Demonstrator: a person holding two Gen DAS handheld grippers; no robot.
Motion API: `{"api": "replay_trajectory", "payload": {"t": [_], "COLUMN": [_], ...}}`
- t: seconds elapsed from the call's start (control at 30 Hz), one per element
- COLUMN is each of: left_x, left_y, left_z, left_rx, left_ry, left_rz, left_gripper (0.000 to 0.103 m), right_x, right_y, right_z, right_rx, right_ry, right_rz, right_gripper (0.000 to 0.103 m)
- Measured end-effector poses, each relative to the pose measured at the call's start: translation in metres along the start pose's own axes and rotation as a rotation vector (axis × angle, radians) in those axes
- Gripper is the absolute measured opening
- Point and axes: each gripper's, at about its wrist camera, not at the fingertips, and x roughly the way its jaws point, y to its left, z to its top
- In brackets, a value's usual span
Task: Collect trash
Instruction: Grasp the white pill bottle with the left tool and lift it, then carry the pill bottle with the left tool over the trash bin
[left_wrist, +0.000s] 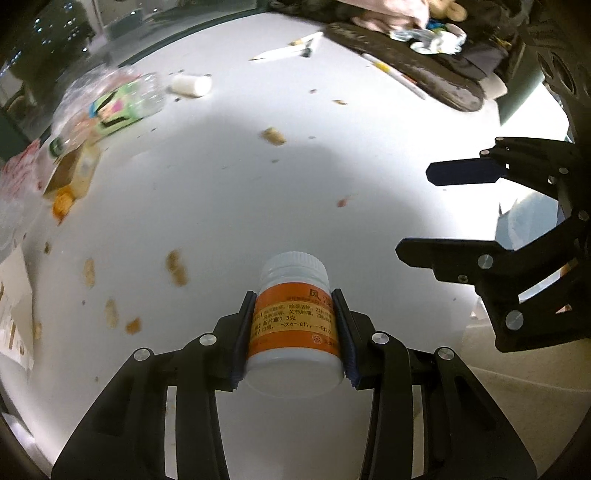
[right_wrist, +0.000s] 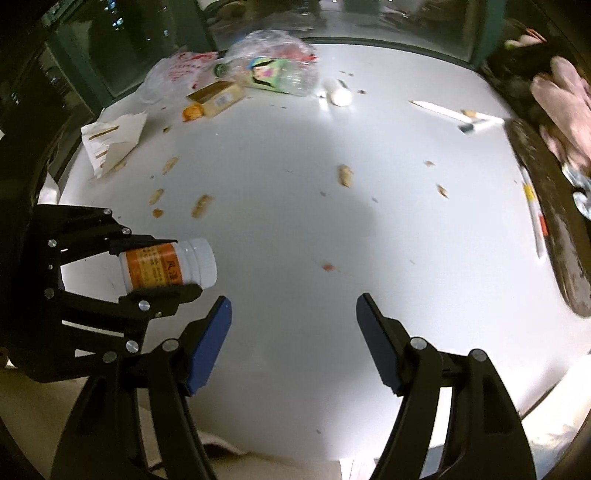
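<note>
My left gripper (left_wrist: 293, 314) is shut on a white pill bottle (left_wrist: 295, 328) with an orange label, its pads pressing both sides, held above the white table (left_wrist: 229, 192). The same bottle (right_wrist: 168, 266) shows at the left of the right wrist view, clamped in the left gripper (right_wrist: 159, 267). My right gripper (right_wrist: 293, 306) stands open over bare table with nothing between its fingers; it also appears at the right of the left wrist view (left_wrist: 417, 212). Peanut shells (right_wrist: 345, 175) and crumbs lie scattered on the table.
At the far edge lie a crushed plastic bottle (right_wrist: 280, 72), a small cardboard box (right_wrist: 218, 96), a plastic bag (right_wrist: 173, 74), a torn white paper (right_wrist: 110, 142) and a white cylinder (right_wrist: 338, 92). Pens (right_wrist: 443, 110) and a dark tray (right_wrist: 554, 221) occupy the right side.
</note>
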Motion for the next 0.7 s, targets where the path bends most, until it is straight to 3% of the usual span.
{"api": "replay_trajectory", "payload": {"t": [0.7], "left_x": [0.011], "left_y": [-0.122], "left_z": [0.043], "left_rx": [0.183], "left_ry": [-0.005], "left_rz": [-0.078], "left_gripper": [0.038], "right_x": [-0.050], "right_y": [-0.083], "right_z": [-0.066], "right_rx": [0.154], "right_ry": [-0.031], "right_rz": [-0.079], "right_gripper": [0.067]}}
